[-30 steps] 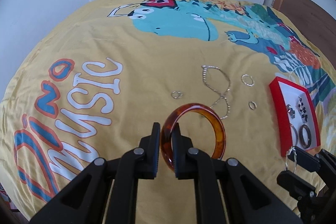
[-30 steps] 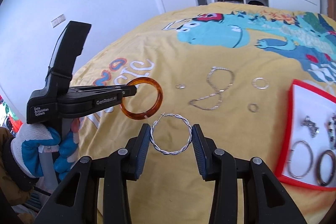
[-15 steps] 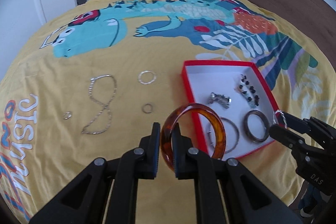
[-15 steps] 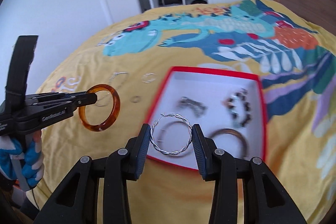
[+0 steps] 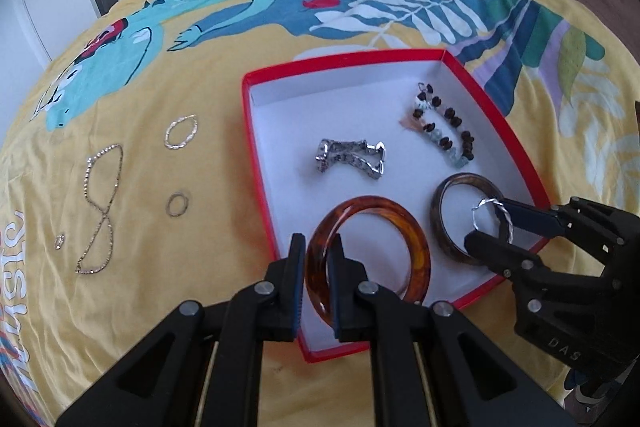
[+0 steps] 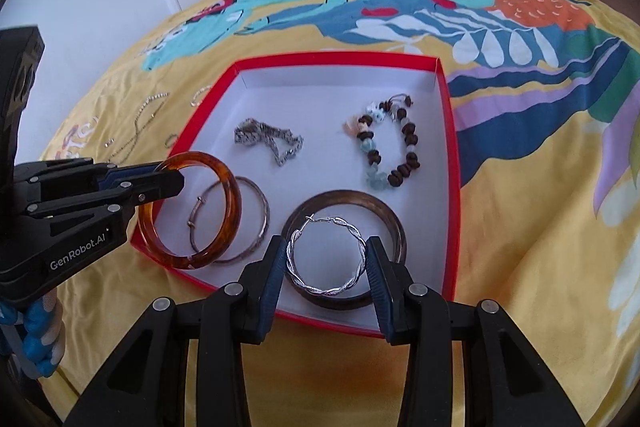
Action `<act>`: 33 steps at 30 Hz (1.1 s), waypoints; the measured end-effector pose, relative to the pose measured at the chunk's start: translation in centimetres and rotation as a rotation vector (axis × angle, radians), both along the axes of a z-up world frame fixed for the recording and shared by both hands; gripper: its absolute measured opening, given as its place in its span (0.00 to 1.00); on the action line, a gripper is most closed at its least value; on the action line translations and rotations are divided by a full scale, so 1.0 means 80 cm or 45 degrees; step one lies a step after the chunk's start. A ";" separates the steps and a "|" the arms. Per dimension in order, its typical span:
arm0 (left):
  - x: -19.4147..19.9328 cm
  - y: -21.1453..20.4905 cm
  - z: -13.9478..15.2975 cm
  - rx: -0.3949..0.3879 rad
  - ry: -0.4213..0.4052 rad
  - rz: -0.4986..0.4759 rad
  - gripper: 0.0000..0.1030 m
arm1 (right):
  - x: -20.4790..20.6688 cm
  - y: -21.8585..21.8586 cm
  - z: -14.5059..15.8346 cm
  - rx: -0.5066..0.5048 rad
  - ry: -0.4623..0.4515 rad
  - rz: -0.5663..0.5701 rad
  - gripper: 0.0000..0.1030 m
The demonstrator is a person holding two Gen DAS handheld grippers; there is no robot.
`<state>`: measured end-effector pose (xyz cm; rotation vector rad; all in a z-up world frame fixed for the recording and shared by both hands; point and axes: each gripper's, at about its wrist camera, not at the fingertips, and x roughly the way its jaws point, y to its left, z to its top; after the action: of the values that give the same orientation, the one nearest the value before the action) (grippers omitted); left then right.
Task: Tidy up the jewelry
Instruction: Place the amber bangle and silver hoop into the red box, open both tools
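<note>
One thin bangle (image 6: pixel 256 211) sits half-hidden behind amber bangle (image 6: pixel 224 203).

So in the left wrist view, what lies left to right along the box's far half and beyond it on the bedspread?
Long silver chain necklace → thin silver ring → crumpled silver link bracelet → brown-and-pale beaded bracelet.

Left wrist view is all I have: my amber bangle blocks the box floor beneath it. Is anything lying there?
Observer: Yes. A thin silver bangle lies in the red box, just behind the amber bangle that the left claw holds.
Operator: How is the right claw's hoop gripped?
Observer: The right claw pinches the twisted silver hoop across its full width, both pads on it.
Operator: What holds my left handle?
Observer: A blue-and-white glove.
</note>
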<state>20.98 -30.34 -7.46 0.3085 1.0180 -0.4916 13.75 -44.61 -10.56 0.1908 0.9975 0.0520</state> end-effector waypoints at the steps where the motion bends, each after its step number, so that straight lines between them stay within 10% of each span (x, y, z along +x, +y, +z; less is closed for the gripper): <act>1: 0.001 -0.002 -0.003 0.009 0.003 -0.001 0.09 | 0.001 0.000 -0.003 -0.004 0.014 0.003 0.39; 17: -0.002 0.001 -0.014 -0.025 0.117 0.022 0.13 | -0.002 -0.001 -0.001 -0.060 0.089 -0.067 0.40; 33: -0.056 0.078 0.109 -0.142 -0.096 0.092 0.20 | -0.057 0.022 0.114 -0.095 -0.106 -0.092 0.47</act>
<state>16.49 -24.09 1.23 0.1888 0.9211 -0.4665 9.21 -42.83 -1.42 0.1549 0.9071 -0.0428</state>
